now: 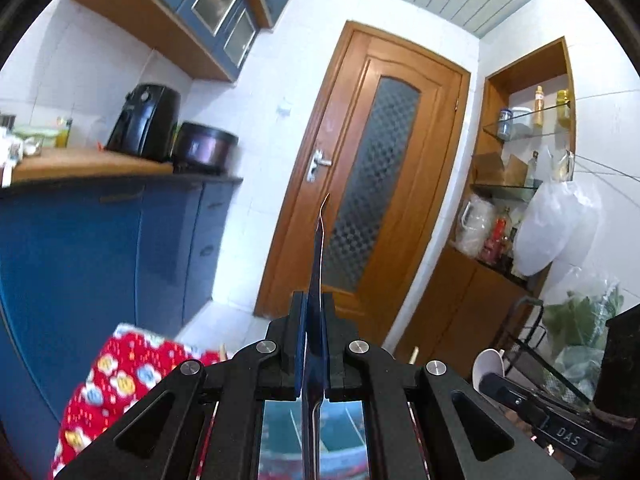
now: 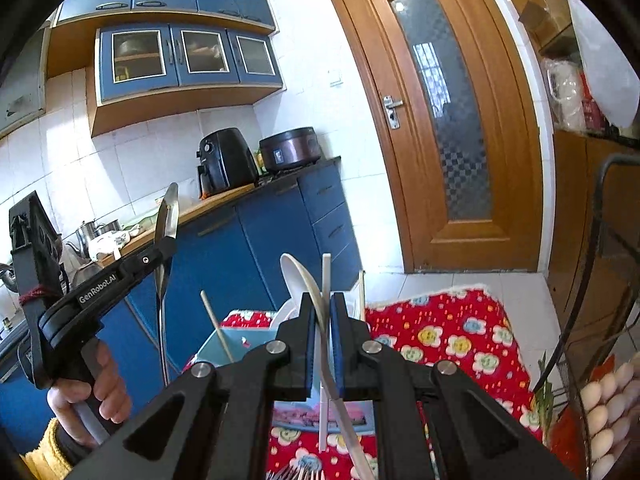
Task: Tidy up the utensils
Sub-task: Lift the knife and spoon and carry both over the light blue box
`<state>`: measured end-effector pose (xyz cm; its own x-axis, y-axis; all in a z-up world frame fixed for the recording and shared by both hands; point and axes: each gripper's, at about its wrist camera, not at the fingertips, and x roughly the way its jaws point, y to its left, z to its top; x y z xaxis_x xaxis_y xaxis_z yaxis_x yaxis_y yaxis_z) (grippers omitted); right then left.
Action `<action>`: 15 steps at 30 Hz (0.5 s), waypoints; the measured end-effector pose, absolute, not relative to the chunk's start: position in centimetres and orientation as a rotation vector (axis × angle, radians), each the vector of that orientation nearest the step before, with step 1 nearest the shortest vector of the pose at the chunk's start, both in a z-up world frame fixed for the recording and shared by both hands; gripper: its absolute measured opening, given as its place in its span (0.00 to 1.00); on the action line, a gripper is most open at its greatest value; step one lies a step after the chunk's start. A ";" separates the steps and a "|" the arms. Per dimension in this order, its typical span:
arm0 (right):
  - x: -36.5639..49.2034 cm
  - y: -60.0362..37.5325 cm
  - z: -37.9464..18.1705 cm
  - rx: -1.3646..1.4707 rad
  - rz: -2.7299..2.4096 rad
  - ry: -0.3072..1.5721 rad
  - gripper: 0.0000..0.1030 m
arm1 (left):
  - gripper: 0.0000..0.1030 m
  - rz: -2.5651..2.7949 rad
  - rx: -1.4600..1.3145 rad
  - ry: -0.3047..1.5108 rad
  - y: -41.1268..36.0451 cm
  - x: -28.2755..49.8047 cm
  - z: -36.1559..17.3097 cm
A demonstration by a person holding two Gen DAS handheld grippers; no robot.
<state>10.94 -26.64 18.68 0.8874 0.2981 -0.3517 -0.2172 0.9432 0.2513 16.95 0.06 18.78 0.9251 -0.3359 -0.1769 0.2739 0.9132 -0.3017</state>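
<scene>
- Kitchen background: blue cabinets (image 2: 256, 240), wooden door (image 2: 436, 120) with frosted glass, black air fryer (image 2: 224, 162) and dark cooker pot (image 2: 290, 152) on the counter at 12 o'clock in the right wrist view.
- Red floral cloth (image 2: 452, 336) covers the surface below my grippers.
- My left gripper (image 1: 314, 340) is clamped on a metal spoon (image 1: 320, 248), seen edge-on, bowl end pointing up at 12 o'clock toward the door.
- Right wrist view shows that same left gripper at 9 o'clock, the spoon's bowl above the fingers, handle hanging below.
- My right gripper (image 2: 323, 344) is nearly closed, pinching a white spoon (image 2: 298, 280), bowl up, handle running down toward 6 o'clock.
- Light blue utensil box (image 2: 224, 350) sits on the cloth just beyond the right gripper, holding a chopstick (image 2: 216, 326) leaning toward 11 o'clock.
- Eggs (image 2: 604, 412) in a wire basket at 4 o'clock.
</scene>
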 end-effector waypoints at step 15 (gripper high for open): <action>14.2 -26.1 20.3 0.136 0.197 0.323 0.09 | 0.06 -0.187 -0.254 0.113 -0.6 20.7 18.4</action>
<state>14.17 -26.07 20.32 0.9293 0.2138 -0.3012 -0.1706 0.9717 0.1634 20.68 -0.60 18.45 0.9764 -0.1976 -0.0872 0.1692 0.9507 -0.2599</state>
